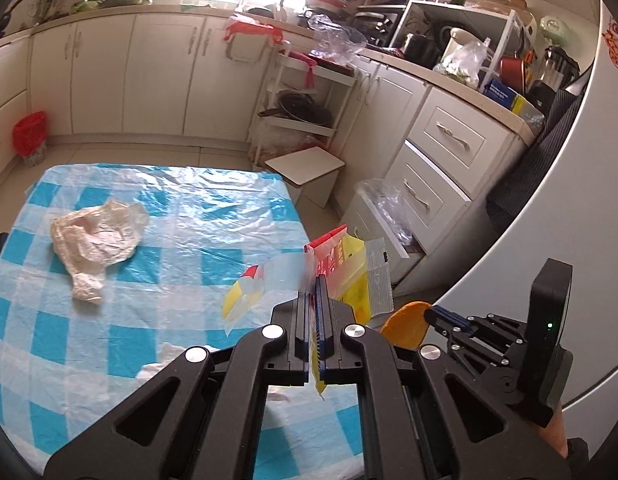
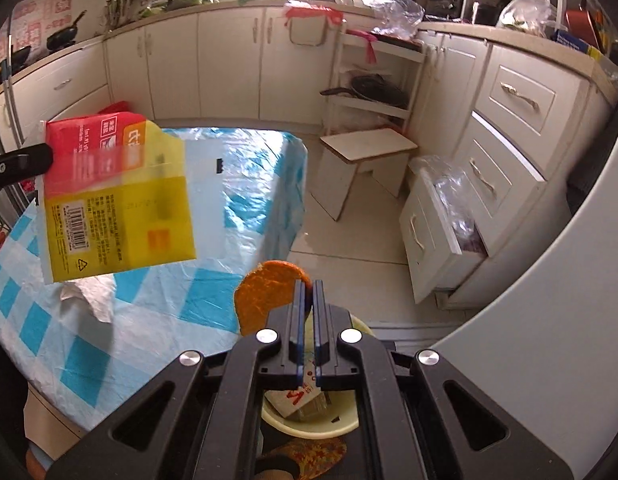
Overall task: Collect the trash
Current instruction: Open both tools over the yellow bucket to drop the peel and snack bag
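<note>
Kitchen cabinets (image 1: 157, 76) in glossy cream line the walls behind a tabletop (image 1: 197, 216) covered with a thin, wrinkled plastic sheet in blue and white checks. On that sheet lies a crumpled, pale, translucent bag (image 1: 97, 240), well apart from both grippers. The left gripper (image 1: 313, 280) has its fingers closed on a flat, shiny red and yellow wrapper (image 2: 117, 196) with a clear edge and a printed barcode; it hangs in the air above the tabletop's near corner. The right gripper (image 2: 308, 286) has its fingers clamped on a rough, rounded piece of orange peel (image 2: 265, 292), held over the tabletop's edge. Below it stands a round, pale yellow bin (image 2: 309, 420) holding paper scraps. A small white stool (image 2: 365, 160) stands on the tiled floor.
</note>
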`<action>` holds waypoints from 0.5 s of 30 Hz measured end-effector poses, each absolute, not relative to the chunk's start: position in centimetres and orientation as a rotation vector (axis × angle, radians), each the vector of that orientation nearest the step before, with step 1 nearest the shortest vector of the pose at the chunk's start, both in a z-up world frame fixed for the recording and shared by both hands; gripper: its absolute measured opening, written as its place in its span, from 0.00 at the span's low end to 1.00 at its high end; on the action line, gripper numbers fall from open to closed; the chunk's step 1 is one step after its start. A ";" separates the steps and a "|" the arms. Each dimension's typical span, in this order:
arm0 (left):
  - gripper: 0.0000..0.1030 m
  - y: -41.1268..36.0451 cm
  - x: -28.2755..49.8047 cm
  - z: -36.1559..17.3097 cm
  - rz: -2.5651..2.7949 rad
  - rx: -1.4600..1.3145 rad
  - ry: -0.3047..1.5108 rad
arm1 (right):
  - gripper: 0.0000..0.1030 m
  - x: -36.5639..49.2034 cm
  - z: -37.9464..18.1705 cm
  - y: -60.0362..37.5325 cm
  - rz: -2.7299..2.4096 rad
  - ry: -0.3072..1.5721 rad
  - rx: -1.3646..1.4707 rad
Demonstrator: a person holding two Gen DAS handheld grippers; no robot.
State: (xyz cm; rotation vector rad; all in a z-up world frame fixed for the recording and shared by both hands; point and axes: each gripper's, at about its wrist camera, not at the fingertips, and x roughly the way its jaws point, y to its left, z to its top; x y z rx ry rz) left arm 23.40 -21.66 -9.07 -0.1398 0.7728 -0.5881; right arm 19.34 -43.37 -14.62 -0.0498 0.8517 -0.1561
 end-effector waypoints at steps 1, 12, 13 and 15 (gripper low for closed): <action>0.03 -23.1 23.4 -9.5 -0.601 -0.128 0.783 | 0.04 19.4 -15.1 -44.0 -0.170 0.872 -0.034; 0.03 -33.3 23.5 -16.3 -0.626 0.017 0.908 | 0.16 19.1 -19.5 -49.8 -0.322 0.997 0.227; 0.03 -34.0 23.6 -16.9 -0.624 0.031 0.920 | 0.25 18.8 -19.1 -50.1 -0.343 0.975 0.241; 0.03 -35.1 23.7 -17.9 -0.630 0.068 0.941 | 0.32 18.1 -18.3 -50.5 -0.366 0.922 0.268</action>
